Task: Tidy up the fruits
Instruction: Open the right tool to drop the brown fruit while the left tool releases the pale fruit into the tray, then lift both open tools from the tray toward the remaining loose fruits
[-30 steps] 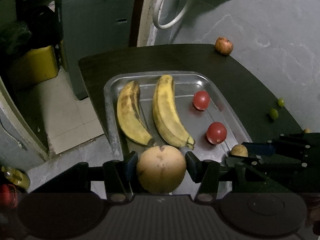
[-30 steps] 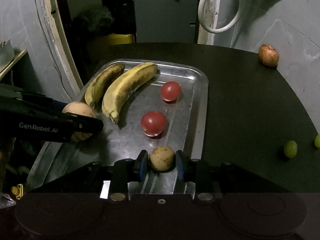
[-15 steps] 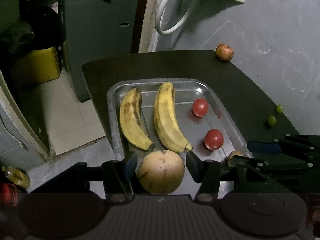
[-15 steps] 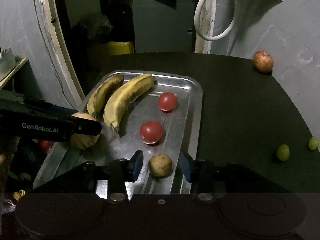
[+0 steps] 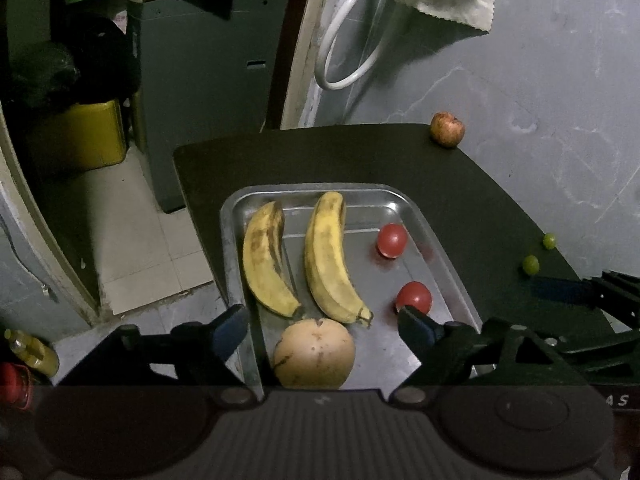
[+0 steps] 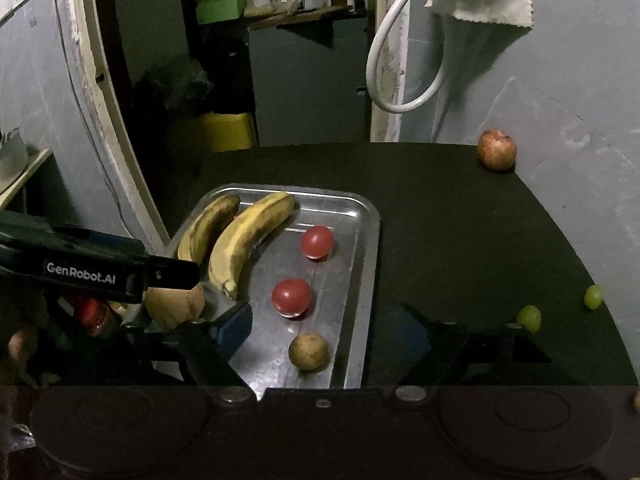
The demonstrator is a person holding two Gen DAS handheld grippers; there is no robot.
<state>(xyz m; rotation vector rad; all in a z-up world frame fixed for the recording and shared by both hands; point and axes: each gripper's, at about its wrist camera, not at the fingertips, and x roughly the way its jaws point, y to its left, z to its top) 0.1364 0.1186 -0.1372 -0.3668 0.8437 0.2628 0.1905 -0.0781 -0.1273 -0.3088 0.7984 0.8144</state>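
both tongs are opening: the left tongs (image 5: pixel 322 324) have let go of the tan round fruit (image 5: pixel 315 353), the right tongs (image 6: pixel 326 330) the small brown fruit (image 6: pixel 308 351) (both low in frame, resting on the tray (image 6: pixel 360 280)); two placements look done.

Bare dark table (image 6: pixel 460 240) right of the crowded tray (image 6: pixel 370 248) lies open up to two grapes (image 6: pixel 529 317)

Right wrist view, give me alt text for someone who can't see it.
The right gripper, jaws opening, sits above a small brown fruit lying free on a metal tray, not touching it. The tray also holds two bananas and two red tomatoes; two green grapes and a reddish fruit sit on the dark table.
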